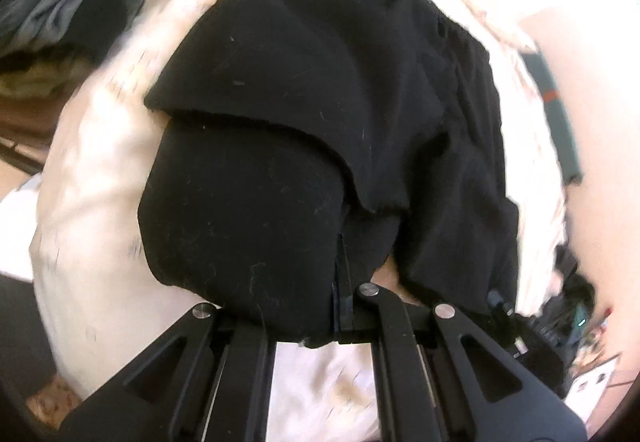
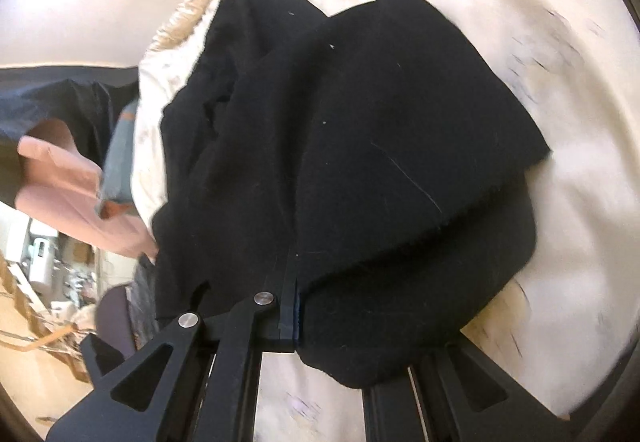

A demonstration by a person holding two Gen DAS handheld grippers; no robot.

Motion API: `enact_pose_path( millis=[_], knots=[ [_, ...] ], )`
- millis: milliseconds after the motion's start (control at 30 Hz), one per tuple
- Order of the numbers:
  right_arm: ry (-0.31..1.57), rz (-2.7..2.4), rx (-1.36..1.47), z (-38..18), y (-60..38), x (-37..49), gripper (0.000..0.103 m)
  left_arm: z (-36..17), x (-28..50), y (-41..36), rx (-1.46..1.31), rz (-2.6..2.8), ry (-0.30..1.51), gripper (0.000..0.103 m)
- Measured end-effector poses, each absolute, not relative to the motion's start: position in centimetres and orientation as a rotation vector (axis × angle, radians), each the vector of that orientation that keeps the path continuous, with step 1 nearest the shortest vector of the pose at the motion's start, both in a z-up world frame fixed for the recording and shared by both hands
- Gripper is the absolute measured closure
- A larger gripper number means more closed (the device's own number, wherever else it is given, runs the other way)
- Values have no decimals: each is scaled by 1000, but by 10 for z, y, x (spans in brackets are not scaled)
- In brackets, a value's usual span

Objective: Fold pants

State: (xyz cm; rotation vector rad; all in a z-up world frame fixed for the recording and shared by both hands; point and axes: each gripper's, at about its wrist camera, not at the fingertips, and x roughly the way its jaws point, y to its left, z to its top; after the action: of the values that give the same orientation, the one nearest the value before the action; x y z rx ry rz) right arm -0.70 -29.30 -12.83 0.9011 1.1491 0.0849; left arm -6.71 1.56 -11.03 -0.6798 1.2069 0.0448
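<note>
The black pants [image 1: 320, 114] hang in layered folds over a cream bedspread [image 1: 92, 178]. My left gripper [image 1: 342, 254] is shut on a fold of the black cloth, which drapes over its fingers and hides the tips. In the right wrist view the same black pants [image 2: 380, 130] fill the middle, one layer lying over another. My right gripper [image 2: 290, 274] is shut on the pants' edge, with cloth falling to both sides of the closed fingers.
A heap of grey and olive clothes [image 1: 60, 2] lies at the upper left of the bed. A person's hand [image 2: 76, 190] in a dark sleeve shows at the left of the right wrist view. A cluttered floor [image 2: 48, 274] lies beyond the bed's edge.
</note>
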Motion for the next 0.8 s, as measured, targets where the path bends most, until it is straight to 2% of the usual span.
enact_pose_path(
  millis=[333,467,533,633,800],
  knots=[
    [1230,28,802,-108,-290,-75,97,-89,-133,-7,-502,56,1274,100],
    [1259,-13,823,-124,-299,-74,96,-106,-125,1,-455,80,1309,96],
    [1278,-42,812,-133,-303,-69,96,-120,-117,5,-518,97,1362,96],
    [1258,-14,855,-132,-305,-69,93,-116,-117,13,-558,68,1328,98],
    [1175,125,937,-91,-307,-71,93,-73,-111,23,-731,-111,1261,100]
  ],
)
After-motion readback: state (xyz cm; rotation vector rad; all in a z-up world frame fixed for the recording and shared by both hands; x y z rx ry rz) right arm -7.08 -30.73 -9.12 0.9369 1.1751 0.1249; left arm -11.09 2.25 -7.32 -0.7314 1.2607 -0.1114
